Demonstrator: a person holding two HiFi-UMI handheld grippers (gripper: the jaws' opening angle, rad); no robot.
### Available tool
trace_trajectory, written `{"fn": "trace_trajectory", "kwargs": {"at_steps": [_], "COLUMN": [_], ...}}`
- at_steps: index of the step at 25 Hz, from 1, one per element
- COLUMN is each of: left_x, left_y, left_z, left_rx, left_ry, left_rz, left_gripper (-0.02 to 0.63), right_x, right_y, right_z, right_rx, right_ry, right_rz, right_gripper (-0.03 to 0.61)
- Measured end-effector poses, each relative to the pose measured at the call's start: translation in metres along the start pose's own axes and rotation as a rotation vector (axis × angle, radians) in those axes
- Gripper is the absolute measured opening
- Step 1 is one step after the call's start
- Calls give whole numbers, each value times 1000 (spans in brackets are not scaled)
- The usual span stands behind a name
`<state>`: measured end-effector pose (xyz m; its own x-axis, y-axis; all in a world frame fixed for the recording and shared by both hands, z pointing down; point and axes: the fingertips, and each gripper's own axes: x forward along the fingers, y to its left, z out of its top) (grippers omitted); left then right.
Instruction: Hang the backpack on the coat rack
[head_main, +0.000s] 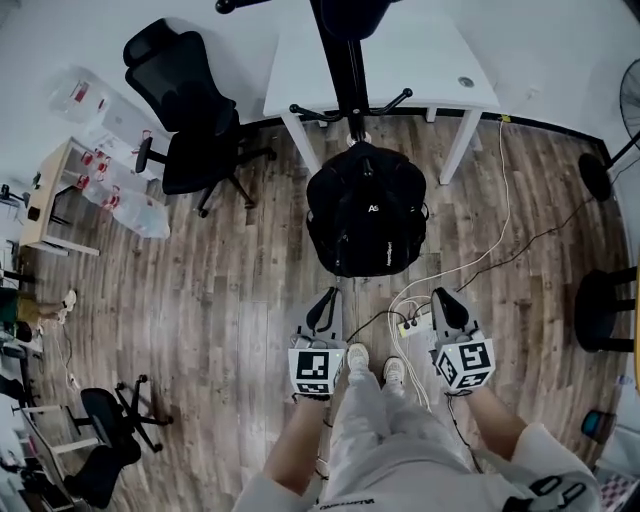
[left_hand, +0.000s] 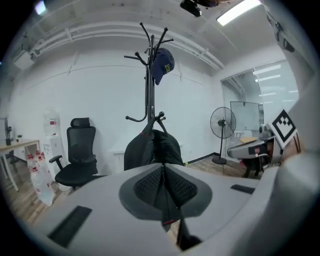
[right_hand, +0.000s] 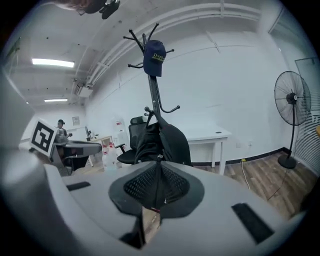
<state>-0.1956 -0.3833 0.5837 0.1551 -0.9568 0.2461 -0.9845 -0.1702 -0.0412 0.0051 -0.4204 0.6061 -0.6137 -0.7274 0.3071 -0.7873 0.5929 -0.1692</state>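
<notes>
Black backpack (head_main: 366, 210) hangs on the coat rack (head_main: 352, 70), caught on one of the lower hooks against the pole. Its long axis runs upright, top at the hook and base towards the floor (head_main: 220, 290). The face with the small white logo is turned to the person. Whether the base touches the floor cannot be told. A dark blue cap (right_hand: 154, 57) sits on an upper hook of the rack, well above the backpack. Left gripper (head_main: 325, 300) and right gripper (head_main: 447, 300) are held side by side, well apart from the backpack and pointing at it. On each the jaws are together with nothing between them. The floor is grey-brown wood planking, with pale cables (head_main: 500, 230) trailing across it at the right. A white counter (head_main: 400, 60) stands just behind the rack against a white wall. A black office chair (head_main: 190, 120) stands to the left, with water bottles (head_main: 120, 190) beyond it. A standing fan (right_hand: 292, 102) is at the right.
</notes>
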Motion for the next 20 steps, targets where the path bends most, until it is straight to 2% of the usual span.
{"fn": "trace_trajectory", "kwargs": {"at_steps": [5,10,13,16,20], "left_x": [-72,-125,-154,-188,-240], "left_y": [-3,-4,-11,-25,-39], "left_z": [10,-15,-28,-26,-8], "left_rx": [-80,-159,-195,-213,-177], "left_ry": [7,43,56,22,-50], "left_rz": [46,51,23,-23,-108], "left_gripper": [9,9,9,9,9], "right_x": [-56,-86,-107,-135,-182], "right_y": [20,28,41,64,115], "right_z": [-6,-15,-17,-16,-1], "right_rx": [25,-3,-7,-5,29], "right_ry": [13,42,39,8,-81], "right_rz": [16,3,-24,-47,-75], "right_gripper": [32,32,32,32,32]}}
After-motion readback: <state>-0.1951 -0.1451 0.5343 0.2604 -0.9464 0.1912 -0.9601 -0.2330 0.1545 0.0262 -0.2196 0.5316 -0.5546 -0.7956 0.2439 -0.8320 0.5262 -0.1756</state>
